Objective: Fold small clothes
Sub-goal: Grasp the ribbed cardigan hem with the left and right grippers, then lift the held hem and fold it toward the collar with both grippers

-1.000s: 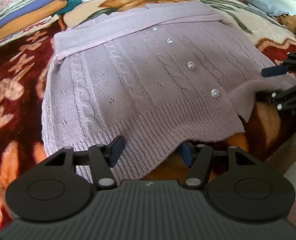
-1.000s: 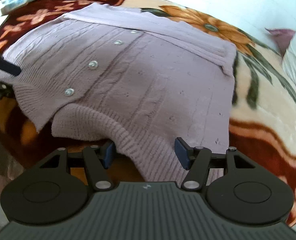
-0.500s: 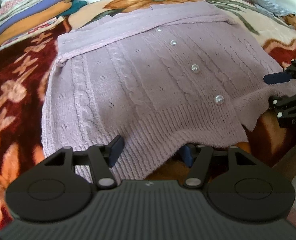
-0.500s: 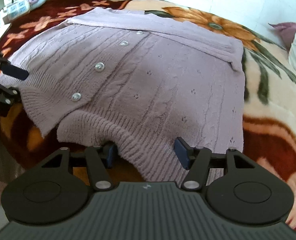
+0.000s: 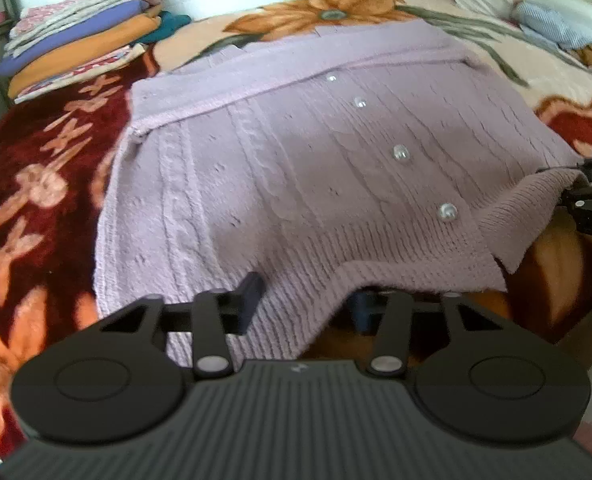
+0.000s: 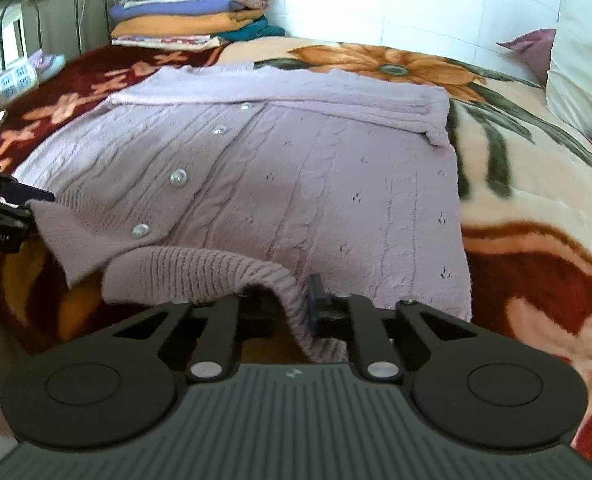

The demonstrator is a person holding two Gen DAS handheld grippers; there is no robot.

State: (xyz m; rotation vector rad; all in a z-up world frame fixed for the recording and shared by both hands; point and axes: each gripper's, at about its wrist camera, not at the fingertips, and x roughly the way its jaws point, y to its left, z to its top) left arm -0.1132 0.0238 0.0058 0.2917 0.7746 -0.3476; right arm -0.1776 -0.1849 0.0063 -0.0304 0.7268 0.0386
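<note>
1. Two grippers work the near hem of a lilac knitted cardigan (image 5: 315,168) spread button-side up on a flowered blanket (image 5: 36,184). The right gripper (image 6: 292,308), whose pads stood apart on either side of the ribbing half a second ago, has now pinched the ribbed hem tight between them; the cloth bunches up and humps just ahead of its jaws.

2. The left gripper (image 5: 303,300) is narrower than it was a moment back and is closing, with the ribbed hem lying between its jaws. Whether the pads already press the knit cannot be told; its right finger is hidden under the cloth.

3. Judged from this, one corner is secured and the other nearly so; the lift for the first fold looks imminent.

4. Beyond both grippers, the body of the cardigan runs away flat, its pearl buttons (image 5: 401,154) in a line, sleeves folded across the far end.

5. Farthest off, a pile of folded clothes (image 6: 192,16) sits at the blanket's far corner.

6. Lettering: partial white characters on each gripper seen from the other's camera, "DA" and something like "Robot AI", both cut off.
</note>
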